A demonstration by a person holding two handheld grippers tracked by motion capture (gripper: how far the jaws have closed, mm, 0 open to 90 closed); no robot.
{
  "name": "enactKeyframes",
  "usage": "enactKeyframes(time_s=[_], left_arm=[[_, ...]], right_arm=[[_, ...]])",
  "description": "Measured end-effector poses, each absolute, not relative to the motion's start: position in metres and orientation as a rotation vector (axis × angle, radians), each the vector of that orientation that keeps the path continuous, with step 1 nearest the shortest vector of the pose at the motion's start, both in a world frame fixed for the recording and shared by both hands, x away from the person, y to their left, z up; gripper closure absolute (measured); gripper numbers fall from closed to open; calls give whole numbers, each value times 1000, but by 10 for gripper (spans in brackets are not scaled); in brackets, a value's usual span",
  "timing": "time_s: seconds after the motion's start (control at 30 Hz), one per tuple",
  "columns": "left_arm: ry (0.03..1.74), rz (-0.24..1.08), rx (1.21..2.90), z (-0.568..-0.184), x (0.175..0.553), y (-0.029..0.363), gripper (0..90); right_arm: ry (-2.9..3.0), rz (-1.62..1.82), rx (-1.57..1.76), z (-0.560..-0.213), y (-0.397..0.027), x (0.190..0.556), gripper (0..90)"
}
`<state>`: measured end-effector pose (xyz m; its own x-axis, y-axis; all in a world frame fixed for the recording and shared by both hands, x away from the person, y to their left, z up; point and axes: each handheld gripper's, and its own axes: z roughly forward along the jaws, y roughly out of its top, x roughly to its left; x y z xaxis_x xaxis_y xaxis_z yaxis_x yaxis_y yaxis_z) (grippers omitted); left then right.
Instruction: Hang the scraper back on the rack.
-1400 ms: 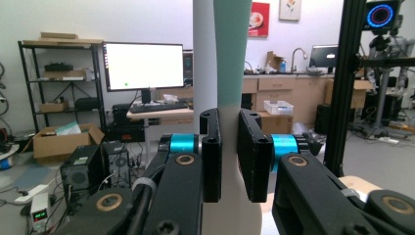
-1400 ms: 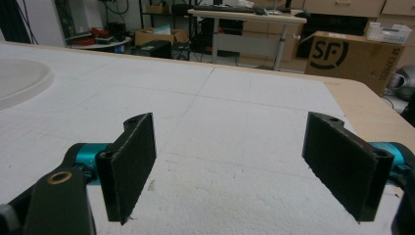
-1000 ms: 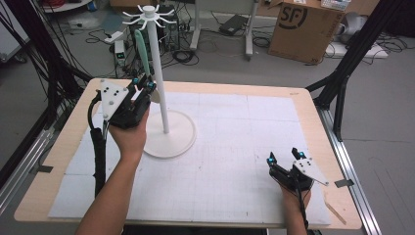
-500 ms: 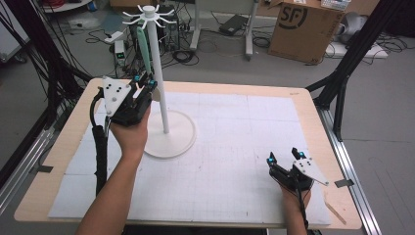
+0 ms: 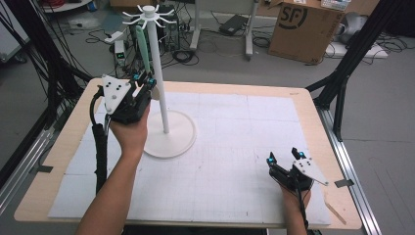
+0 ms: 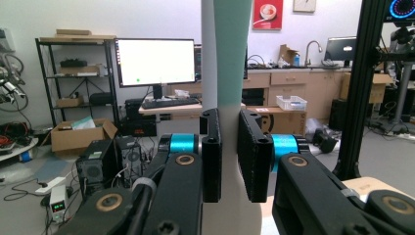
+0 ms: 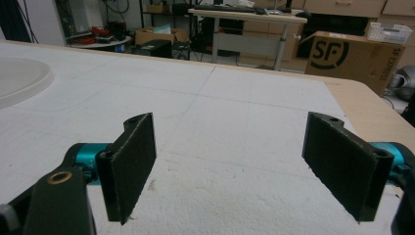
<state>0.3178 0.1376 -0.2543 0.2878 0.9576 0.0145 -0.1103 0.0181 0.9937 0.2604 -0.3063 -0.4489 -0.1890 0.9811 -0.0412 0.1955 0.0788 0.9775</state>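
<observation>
A white hook stand [image 5: 159, 78] rises from a round base [image 5: 178, 137] on the table's left half. From one of its top hooks hangs a long mint-green and white utensil [image 5: 141, 46]. My left gripper [image 5: 147, 81] is raised beside the pole and shut on the utensil's lower part. In the left gripper view the black jaws of the left gripper [image 6: 230, 134] clamp the utensil [image 6: 230, 58], which runs up out of frame. My right gripper [image 5: 284, 155] rests open near the front right of the table. Nothing lies between the pads of the right gripper [image 7: 235, 161].
A white gridded mat [image 5: 235, 132] covers the wooden table [image 5: 313, 117]. Black frame struts [image 5: 342, 73] stand at the right and left edges. Behind the table are a cardboard box [image 5: 303, 27], floor cables and a desk with a monitor [image 6: 155, 61].
My left gripper has risen slightly while staying closed on the utensil by the pole. The right gripper has stayed where it was.
</observation>
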Motion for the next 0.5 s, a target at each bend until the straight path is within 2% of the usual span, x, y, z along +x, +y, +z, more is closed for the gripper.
enactKeyframes(time_s=[0.5], left_arm=[[923, 1041, 1266, -254, 323, 137, 807]], right_arm=[[1525, 1195, 1217, -449, -306, 260, 193]])
